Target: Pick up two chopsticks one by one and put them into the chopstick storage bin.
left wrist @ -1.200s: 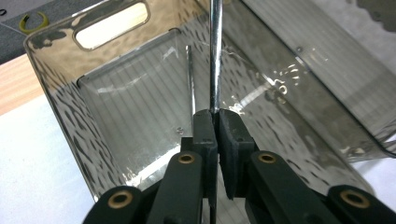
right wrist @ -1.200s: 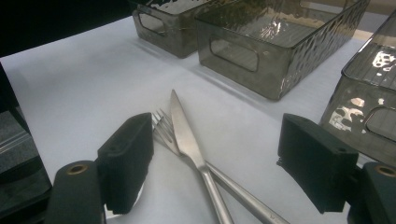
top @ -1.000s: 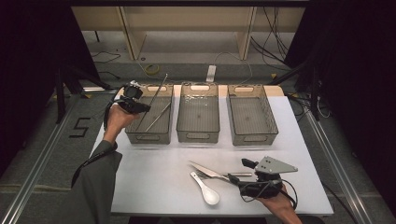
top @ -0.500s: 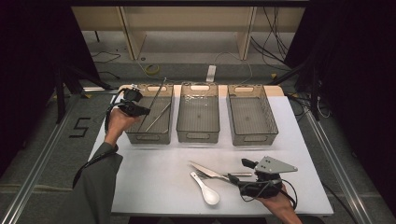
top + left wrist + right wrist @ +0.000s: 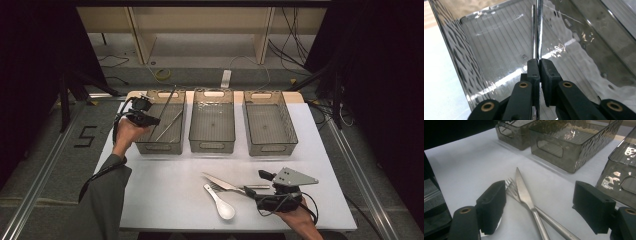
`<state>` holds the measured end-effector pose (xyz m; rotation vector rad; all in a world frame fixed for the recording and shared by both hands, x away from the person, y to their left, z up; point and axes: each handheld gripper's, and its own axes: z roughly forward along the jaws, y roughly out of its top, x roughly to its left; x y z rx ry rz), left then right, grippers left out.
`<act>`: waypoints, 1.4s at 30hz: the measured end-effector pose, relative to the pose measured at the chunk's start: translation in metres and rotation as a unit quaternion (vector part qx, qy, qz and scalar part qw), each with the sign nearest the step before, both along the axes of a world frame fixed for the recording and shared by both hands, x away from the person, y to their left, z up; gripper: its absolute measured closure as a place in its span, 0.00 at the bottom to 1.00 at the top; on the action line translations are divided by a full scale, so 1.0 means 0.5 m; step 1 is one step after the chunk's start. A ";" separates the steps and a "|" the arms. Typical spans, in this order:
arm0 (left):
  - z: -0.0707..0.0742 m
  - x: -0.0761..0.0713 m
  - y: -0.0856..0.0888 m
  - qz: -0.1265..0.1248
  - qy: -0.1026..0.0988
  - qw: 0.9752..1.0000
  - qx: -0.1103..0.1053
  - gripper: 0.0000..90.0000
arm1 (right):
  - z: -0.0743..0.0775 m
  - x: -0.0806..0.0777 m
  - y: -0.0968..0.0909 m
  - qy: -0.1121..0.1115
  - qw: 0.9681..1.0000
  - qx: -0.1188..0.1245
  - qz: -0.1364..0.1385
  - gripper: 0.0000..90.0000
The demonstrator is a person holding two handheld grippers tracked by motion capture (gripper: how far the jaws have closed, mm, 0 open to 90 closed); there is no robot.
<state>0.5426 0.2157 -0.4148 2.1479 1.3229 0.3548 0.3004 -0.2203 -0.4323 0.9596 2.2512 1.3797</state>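
The left tongs [image 5: 539, 65], clamped on a metal chopstick [image 5: 539, 27] running lengthwise over the far-left bin [image 5: 150, 146], hold it tilted; the right tongs [image 5: 539, 207] stand open around the knife [image 5: 524, 191].

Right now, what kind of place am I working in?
Probably a lab recording station rather than a kitchen: a white table ringed by black curtains, loose cables on the floor, three clear bins for sorting cutlery.

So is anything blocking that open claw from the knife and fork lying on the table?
Nothing visible does. The right gripper stands open just above the table, and the knife and fork, crossed over each other, lie right between its jaws.
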 end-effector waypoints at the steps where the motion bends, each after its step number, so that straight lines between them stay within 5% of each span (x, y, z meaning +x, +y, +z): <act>1: -0.003 0.001 0.001 0.003 0.001 1.000 0.001 0.94 | 0.000 0.000 0.000 0.000 1.000 0.000 0.000 0.31; 10: -0.006 -0.004 0.009 0.018 -0.002 1.000 -0.011 0.92 | 0.000 0.000 0.000 0.000 1.000 0.000 0.000 0.31; 15: 0.001 -0.018 0.000 0.022 -0.006 1.000 -0.022 0.75 | 0.000 0.000 0.000 0.000 1.000 0.000 -0.001 0.31; 22: 0.024 -0.071 -0.014 0.021 -0.032 0.998 -0.053 0.47 | -0.001 0.001 0.001 0.003 1.000 -0.005 -0.001 0.31; 25: 0.031 -0.102 -0.014 0.023 -0.049 0.995 -0.088 0.43 | -0.002 0.002 0.001 0.005 1.000 -0.005 0.000 0.31; 27: 0.040 -0.114 -0.018 0.016 -0.049 0.996 -0.071 0.40 | -0.002 0.004 0.002 0.011 1.000 -0.007 0.000 0.31; 33: 0.055 -0.162 -0.030 -0.015 -0.068 0.995 -0.077 0.34 | -0.006 0.007 0.008 0.022 1.000 -0.013 0.006 0.32; 38: 0.051 -0.196 -0.030 -0.014 -0.086 0.991 -0.101 0.30 | -0.008 0.010 0.020 0.032 0.999 -0.020 0.014 0.33; 42: 0.044 -0.221 -0.035 -0.019 -0.082 0.982 -0.168 0.27 | -0.010 0.013 0.032 0.048 0.998 -0.006 0.029 0.33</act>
